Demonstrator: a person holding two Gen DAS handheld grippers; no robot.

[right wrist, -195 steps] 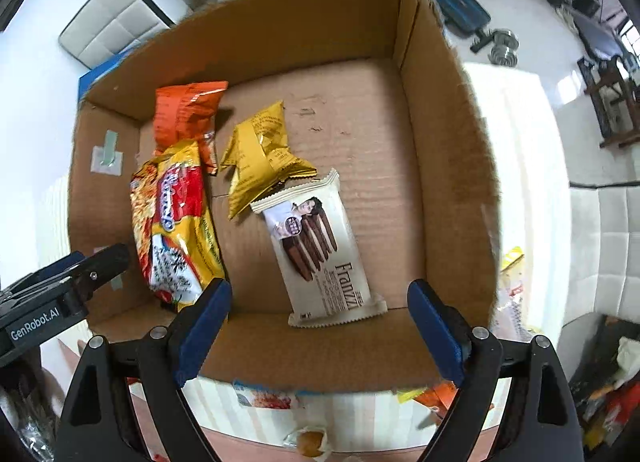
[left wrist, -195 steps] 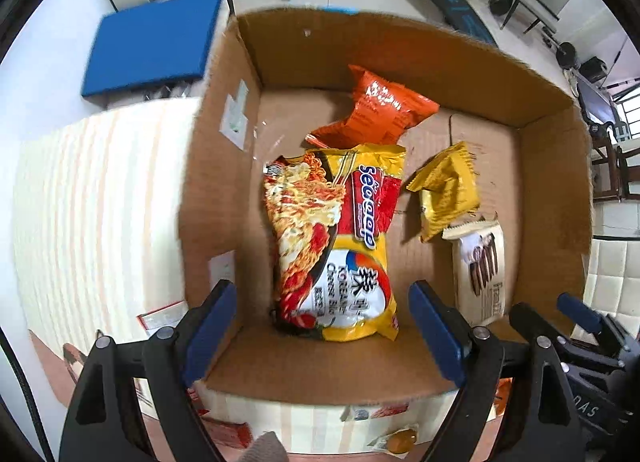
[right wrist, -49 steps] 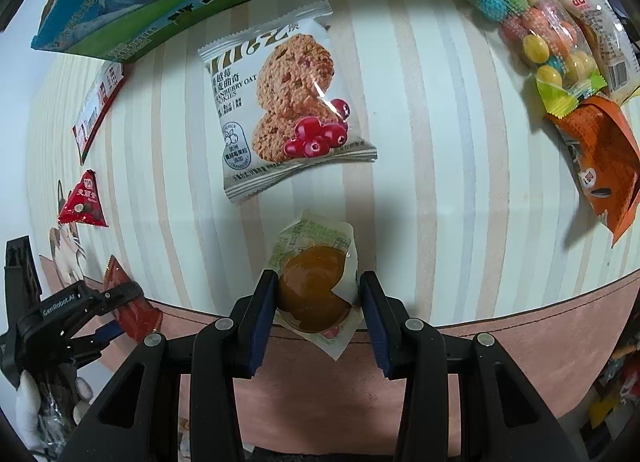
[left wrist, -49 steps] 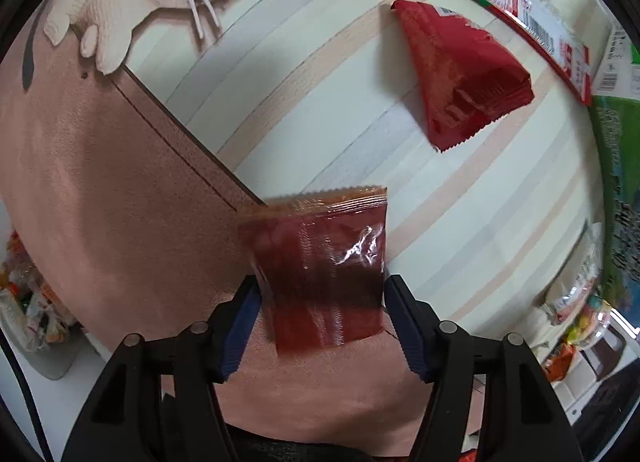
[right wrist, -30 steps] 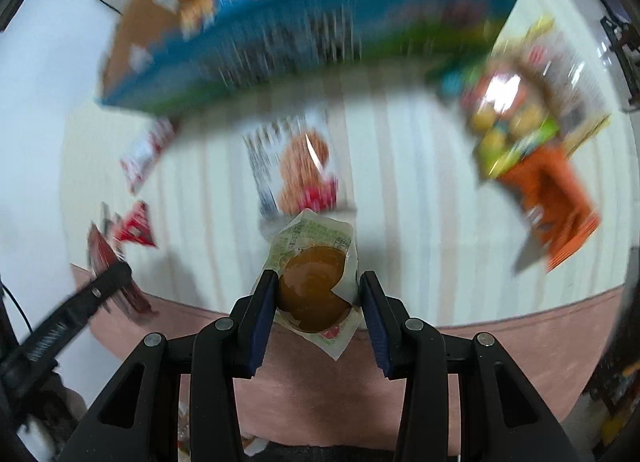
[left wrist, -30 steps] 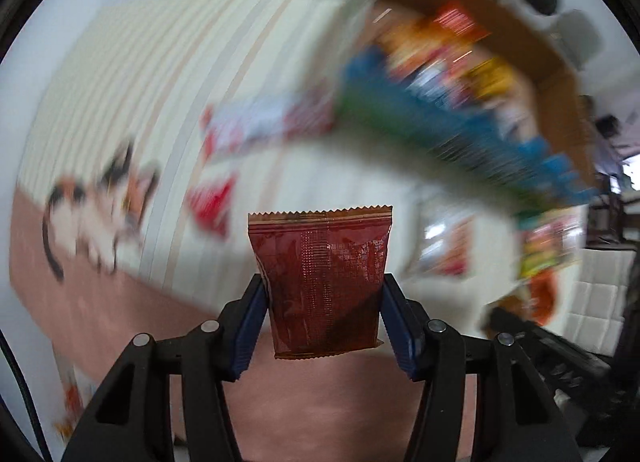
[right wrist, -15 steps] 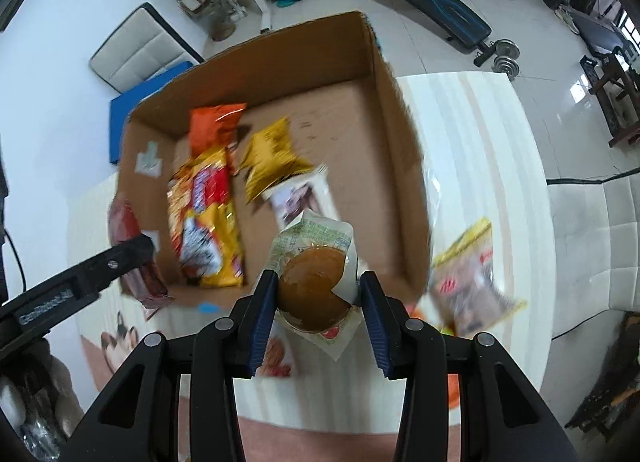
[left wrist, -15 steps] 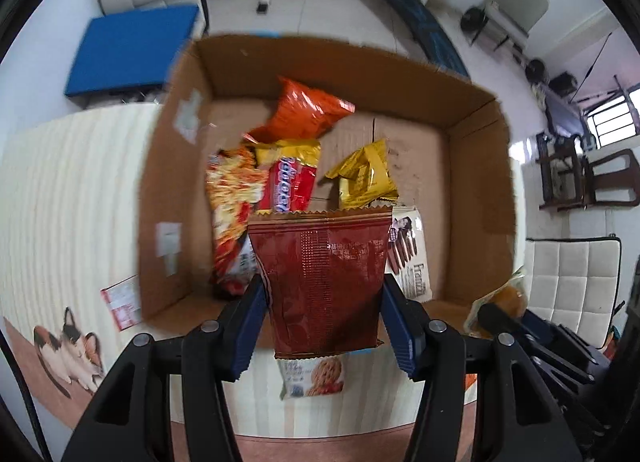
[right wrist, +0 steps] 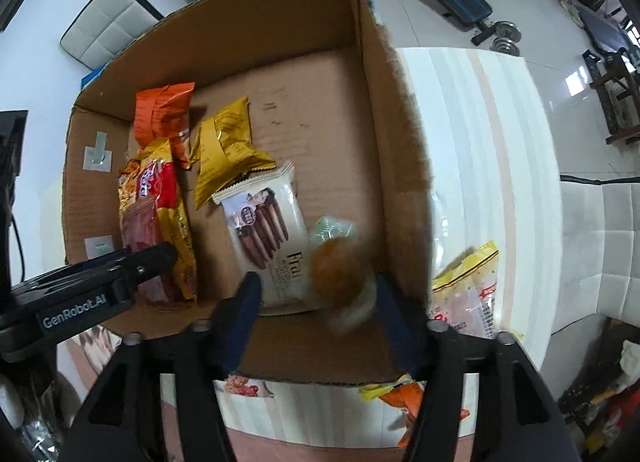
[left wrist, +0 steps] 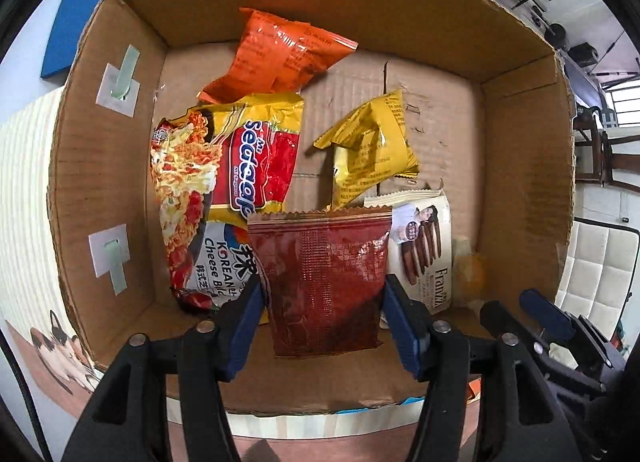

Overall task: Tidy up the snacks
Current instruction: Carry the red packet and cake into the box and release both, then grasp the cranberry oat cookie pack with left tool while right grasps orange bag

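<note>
Left wrist view: the left gripper (left wrist: 322, 318) points down into the cardboard box (left wrist: 524, 166), near its front wall. The dark red packet (left wrist: 322, 282) stands upright between the blue pads, and the jaws are opening — the pads look just clear of the packet's edges, so it seems to be at the point of release. Ahead of the tool lie the noodle pack (left wrist: 224, 190), the orange bag (left wrist: 280, 58), the yellow packet (left wrist: 372, 150) and, to its right, the wafer pack (left wrist: 424, 250).

Right wrist view: the right gripper (right wrist: 318, 302) hangs over the box's near right corner, jaws opening and parted well wider than the clear-wrapped orange snack (right wrist: 334, 278). The snack is blurred between the pads, probably already dropping; contact cannot be confirmed.

Step in hand: release of both snacks into the box. Next move calls for fully parted jaws and a straight lift clear of the front wall — then on to the snacks left on the striped tabletop (right wrist: 476, 166).

Hidden: the box floor under both tools; the packets beyond the right wall are cut off by it.
</note>
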